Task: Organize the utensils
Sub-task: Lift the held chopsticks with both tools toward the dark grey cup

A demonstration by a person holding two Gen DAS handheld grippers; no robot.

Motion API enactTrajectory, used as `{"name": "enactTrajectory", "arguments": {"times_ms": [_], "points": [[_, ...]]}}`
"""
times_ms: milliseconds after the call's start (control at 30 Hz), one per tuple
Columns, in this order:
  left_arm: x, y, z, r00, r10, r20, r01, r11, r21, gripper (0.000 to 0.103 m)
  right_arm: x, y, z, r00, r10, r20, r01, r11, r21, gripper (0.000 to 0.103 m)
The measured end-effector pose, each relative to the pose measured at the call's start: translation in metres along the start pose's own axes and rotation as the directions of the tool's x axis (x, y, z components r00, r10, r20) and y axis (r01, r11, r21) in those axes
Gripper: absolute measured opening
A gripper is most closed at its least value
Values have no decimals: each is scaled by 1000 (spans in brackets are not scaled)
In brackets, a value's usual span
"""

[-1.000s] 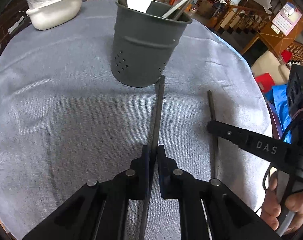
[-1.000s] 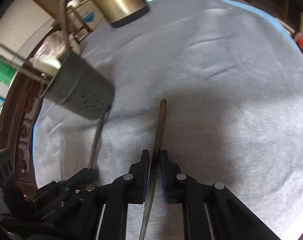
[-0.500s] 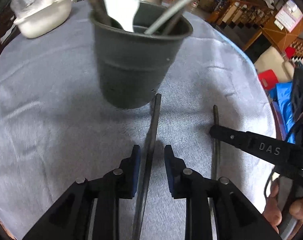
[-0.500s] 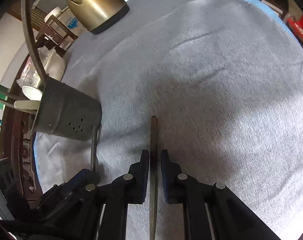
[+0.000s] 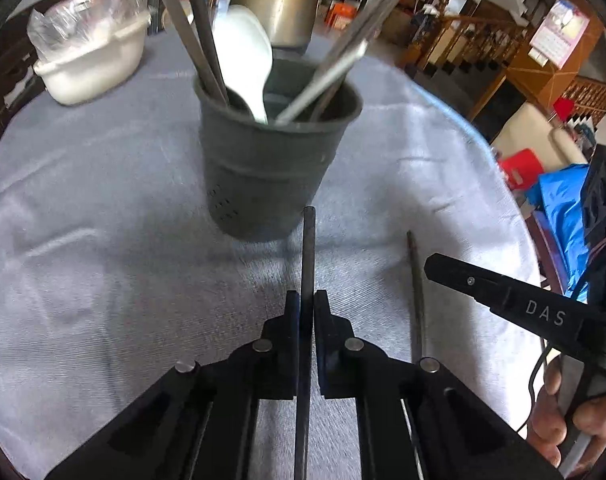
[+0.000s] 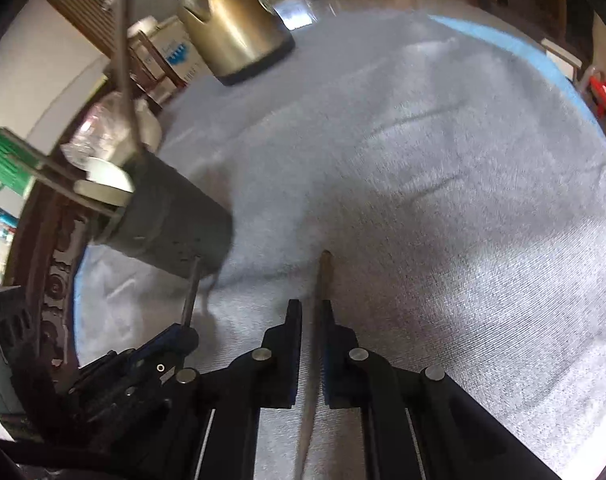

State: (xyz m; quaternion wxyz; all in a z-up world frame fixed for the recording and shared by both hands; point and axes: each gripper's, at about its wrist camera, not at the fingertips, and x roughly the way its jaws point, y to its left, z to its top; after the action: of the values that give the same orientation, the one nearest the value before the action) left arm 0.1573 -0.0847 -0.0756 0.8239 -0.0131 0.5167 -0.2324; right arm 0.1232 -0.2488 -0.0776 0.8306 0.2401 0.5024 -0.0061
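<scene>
On my far left a white tub [image 5: 91,60] sits on the cloth-covered counter [image 5: 103,280], then the grey utensil holder [image 5: 271,176] stands upright, already crowded with a white spoon [image 5: 247,56] and several metal handles. My left gripper [image 5: 307,312] is clenched on a dark chopstick [image 5: 308,248], whose tip points at the holder's base, just short of it. The stick looks thin, stiff and light, and probably slick, so I judge it could pivot or slide between the pads; holding it nearer the middle, as now, should keep it from swinging. Its tip will have to rise above the rim before it goes in.

Further right, my right gripper [image 6: 311,320] grips a second chopstick [image 6: 323,276] the same way, with its tip out over bare cloth, well apart from the holder. A brass-coloured kettle [image 6: 235,28] stands beyond.
</scene>
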Motion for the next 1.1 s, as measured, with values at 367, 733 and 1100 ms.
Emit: {"name": "enactTrajectory", "arguments": {"times_ms": [367,733,1100], "points": [[-56,50,-15,997,-4,78,10,997,-78,6,-1,-17,2,998,34,-48,-29,993,117,11],[-34,102,-17,1000,21,-13,-23,984,-177,6,41,8,9,980,-130,-152,139,989,51,13],[-28,129,-11,996,-30,-85,9,970,-241,14,57,33,19,969,-205,-136,201,979,-43,8]]}}
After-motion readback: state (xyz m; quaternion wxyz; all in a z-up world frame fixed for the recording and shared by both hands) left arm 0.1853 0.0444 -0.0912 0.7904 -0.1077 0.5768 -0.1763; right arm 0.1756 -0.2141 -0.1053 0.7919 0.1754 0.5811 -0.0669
